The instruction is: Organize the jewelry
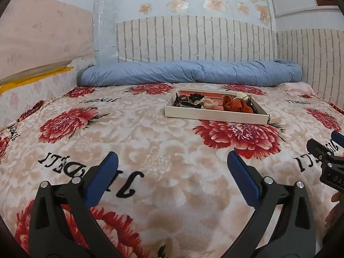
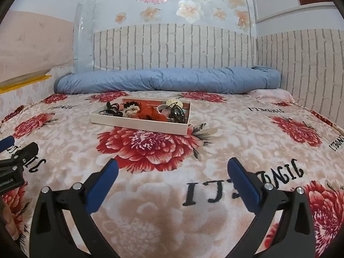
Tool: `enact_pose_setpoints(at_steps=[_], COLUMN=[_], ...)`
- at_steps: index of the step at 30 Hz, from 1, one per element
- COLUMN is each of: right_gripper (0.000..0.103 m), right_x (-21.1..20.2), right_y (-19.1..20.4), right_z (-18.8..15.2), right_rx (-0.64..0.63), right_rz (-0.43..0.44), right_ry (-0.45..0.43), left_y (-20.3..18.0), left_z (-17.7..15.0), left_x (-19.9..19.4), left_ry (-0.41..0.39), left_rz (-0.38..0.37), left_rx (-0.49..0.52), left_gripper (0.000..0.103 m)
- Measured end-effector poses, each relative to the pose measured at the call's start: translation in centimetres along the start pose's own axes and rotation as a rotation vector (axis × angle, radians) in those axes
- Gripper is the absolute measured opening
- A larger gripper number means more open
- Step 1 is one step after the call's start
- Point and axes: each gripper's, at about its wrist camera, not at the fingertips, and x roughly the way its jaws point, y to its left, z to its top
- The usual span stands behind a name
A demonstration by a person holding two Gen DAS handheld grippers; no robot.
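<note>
A shallow white tray (image 1: 215, 117) (image 2: 137, 126) lies on the floral blanket near the middle of the bed. Inside it sit black hair ties (image 1: 185, 103) (image 2: 111, 109), a cream flower scrunchie (image 1: 207, 103) (image 2: 132, 110), an orange scrunchie (image 1: 235, 105) (image 2: 148, 112) and dark tangled pieces (image 2: 177, 112) at its right end. My left gripper (image 1: 172, 161) hovers open well short of the tray, nothing between its blue pads. My right gripper (image 2: 173, 167) is open too, also short of the tray and holding nothing. Each gripper shows at the other view's edge.
A rolled blue quilt (image 1: 189, 73) (image 2: 167, 79) lies along the far side of the bed against a brick-pattern wall. Another wall closes the right side. A pale bed end with yellow trim (image 1: 32, 79) stands at the left. A hand (image 1: 335, 210) shows at the right edge.
</note>
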Motion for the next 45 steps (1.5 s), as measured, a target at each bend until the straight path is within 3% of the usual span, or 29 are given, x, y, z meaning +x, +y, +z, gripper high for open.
enact_pose_setpoints(at_steps=[45], right_gripper=[0.099], right_x=[-0.15], right_y=[-0.12], right_z=[-0.18], right_rx=[-0.002], right_rz=[-0.008], right_ry=[-0.026], left_y=[-0.70], left_z=[-0.01], left_x=[-0.49], left_ry=[-0.035], left_rz=[-0.007], left_rx=[0.013], left_gripper=[0.098])
